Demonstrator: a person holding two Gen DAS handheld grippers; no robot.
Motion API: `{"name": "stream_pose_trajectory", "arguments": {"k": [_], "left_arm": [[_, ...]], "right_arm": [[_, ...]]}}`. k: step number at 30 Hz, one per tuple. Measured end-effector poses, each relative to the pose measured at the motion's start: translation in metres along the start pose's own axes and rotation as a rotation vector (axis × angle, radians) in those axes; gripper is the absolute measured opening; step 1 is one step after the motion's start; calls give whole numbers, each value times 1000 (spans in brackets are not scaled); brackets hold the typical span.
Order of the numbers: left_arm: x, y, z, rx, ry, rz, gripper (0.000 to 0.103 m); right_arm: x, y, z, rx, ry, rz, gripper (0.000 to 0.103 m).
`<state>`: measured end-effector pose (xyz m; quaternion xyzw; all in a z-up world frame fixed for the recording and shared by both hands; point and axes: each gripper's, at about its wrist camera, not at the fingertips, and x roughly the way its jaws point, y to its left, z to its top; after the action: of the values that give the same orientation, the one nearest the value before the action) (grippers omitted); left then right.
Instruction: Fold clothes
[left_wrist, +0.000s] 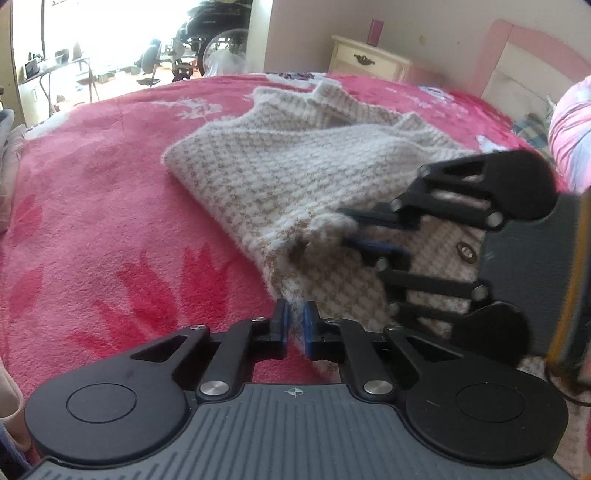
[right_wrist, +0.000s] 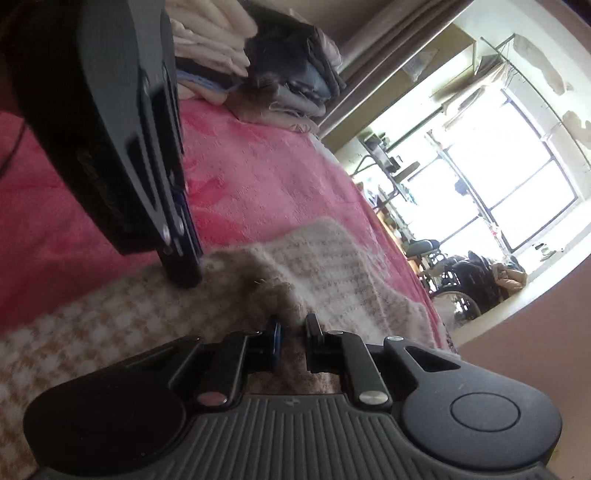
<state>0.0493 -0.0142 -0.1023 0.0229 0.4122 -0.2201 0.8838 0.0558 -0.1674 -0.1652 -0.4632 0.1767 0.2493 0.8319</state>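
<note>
A cream and tan houndstooth knit cardigan (left_wrist: 280, 162) lies partly folded on the pink bed blanket (left_wrist: 110, 229). My left gripper (left_wrist: 294, 325) is shut on the cardigan's near edge at the bottom middle of the left wrist view. My right gripper (left_wrist: 345, 227) comes in from the right there, shut on a bunched edge of the same cardigan. In the right wrist view the right gripper (right_wrist: 293, 334) pinches a fuzzy fold of the cardigan (right_wrist: 332, 266), and the left gripper (right_wrist: 184, 269) stands close at the upper left with its fingertips on the fabric.
A stack of folded clothes (right_wrist: 258, 55) sits at the far side of the bed. A cream nightstand (left_wrist: 369, 59) and pink headboard (left_wrist: 517, 62) stand behind the bed. A pink pillow (left_wrist: 572, 125) lies at the right. Bicycles (right_wrist: 476, 273) stand near the bright window.
</note>
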Motion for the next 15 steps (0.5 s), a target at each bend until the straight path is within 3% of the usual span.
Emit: {"name": "stream_pose_trajectory", "arguments": {"k": [5,9,14,15], "left_arm": [[-4,-2,1,-1,-12,-3,5],[-7,-4,-2,16,-14,-8,4],[-13,-11,-8,101,-29,31,6],[-18,-11,-8,119,-51,42,7]], "right_arm": [[10,32,-10,-172,-4,-37,13],[8,36,-11,-218,-6,-48,13],[13,21,-4,-110,23,-22,16],[10,13,-1,-75,24,-1,23]]}}
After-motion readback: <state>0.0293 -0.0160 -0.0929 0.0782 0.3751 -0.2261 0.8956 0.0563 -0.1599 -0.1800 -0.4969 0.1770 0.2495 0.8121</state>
